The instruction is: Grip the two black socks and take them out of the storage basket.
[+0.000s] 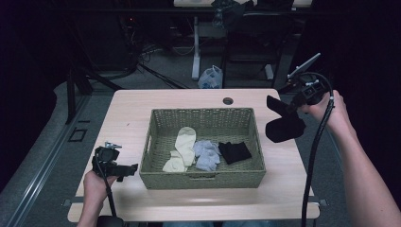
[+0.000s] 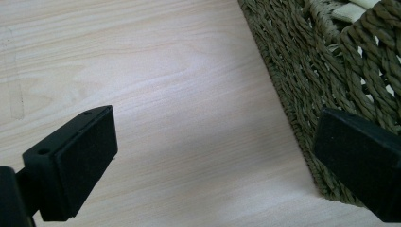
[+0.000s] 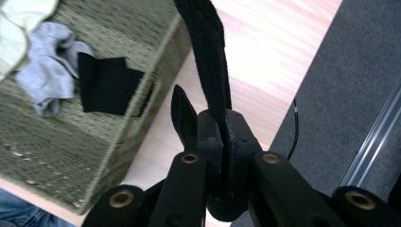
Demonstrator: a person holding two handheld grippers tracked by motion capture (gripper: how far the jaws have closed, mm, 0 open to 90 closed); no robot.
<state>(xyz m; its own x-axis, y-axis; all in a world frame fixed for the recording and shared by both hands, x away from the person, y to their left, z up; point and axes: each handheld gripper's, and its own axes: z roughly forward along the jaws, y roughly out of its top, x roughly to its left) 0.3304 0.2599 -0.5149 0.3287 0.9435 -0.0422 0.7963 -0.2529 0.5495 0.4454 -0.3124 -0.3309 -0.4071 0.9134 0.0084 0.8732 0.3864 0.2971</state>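
Dim lab or workshop: pale wood surface (image 1: 142,101), tangled cables (image 1: 142,52) on grey floor, desk legs (image 1: 195,52) behind.

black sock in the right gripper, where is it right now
In the high view the black sock hangs from the right gripper, held above the table's right edge, just right of the basket and outside it.

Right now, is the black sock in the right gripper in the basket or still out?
Out. The black sock hangs from the shut right gripper above the table, beside the basket's right wall.
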